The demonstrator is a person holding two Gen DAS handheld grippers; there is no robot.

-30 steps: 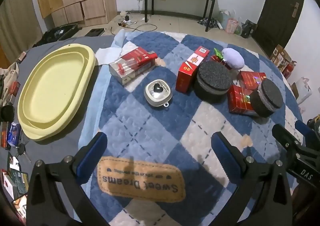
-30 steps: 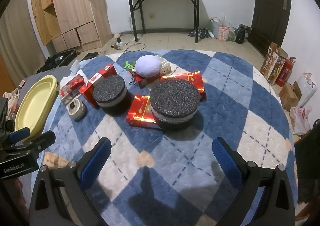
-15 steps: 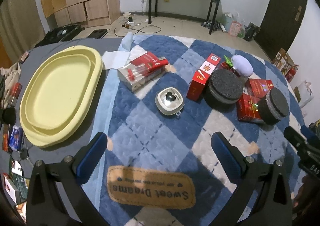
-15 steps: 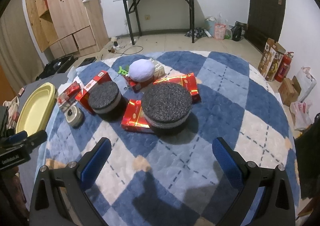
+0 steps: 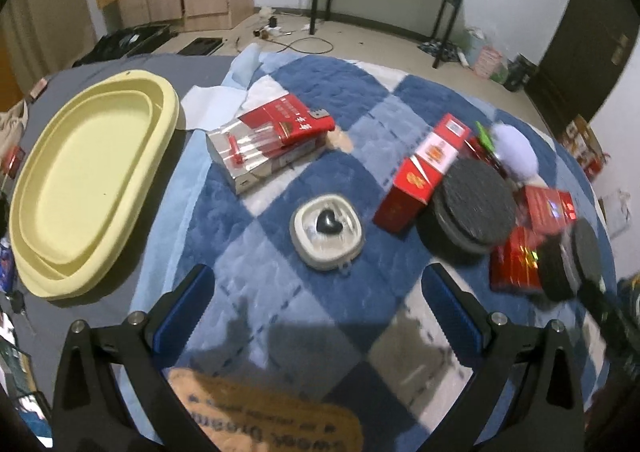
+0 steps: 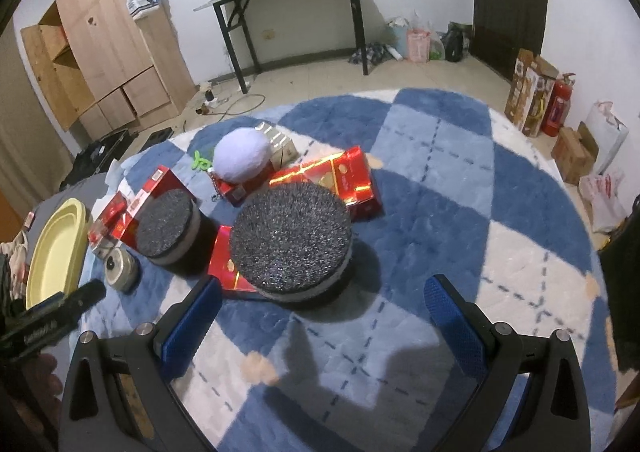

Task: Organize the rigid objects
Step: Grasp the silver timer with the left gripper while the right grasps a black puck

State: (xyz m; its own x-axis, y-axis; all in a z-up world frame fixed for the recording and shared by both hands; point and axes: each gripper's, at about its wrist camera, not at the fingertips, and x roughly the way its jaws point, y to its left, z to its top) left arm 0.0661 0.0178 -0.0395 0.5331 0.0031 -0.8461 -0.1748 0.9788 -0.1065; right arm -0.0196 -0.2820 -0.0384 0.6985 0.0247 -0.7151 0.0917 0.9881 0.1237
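Observation:
My left gripper [image 5: 316, 304] is open above the blue checked blanket [image 5: 280, 276], with a small grey case with a black heart [image 5: 327, 230] just ahead of it. Left of that lies a yellow oval tray [image 5: 80, 176]. A silver and red carton [image 5: 268, 142] and a red box [image 5: 424, 172] lie beyond the case. My right gripper [image 6: 320, 312] is open, with a large black round foam-topped tin [image 6: 290, 242] just in front of its fingers. A smaller black tin [image 6: 168, 228], red boxes [image 6: 344, 180] and a white fluffy ball [image 6: 240, 156] lie behind.
A "Sweet Dreams" label [image 5: 272, 416] sits on the blanket's near edge. A black table [image 6: 288, 12] and a wooden cupboard [image 6: 112, 52] stand at the back. Cartons and a fire extinguisher [image 6: 558, 104] line the right wall. Clutter lies past the tray's left side.
Both grippers have moved forward and lower toward the objects: the heart case and the large black tin now look bigger and closer. Nothing was picked up.

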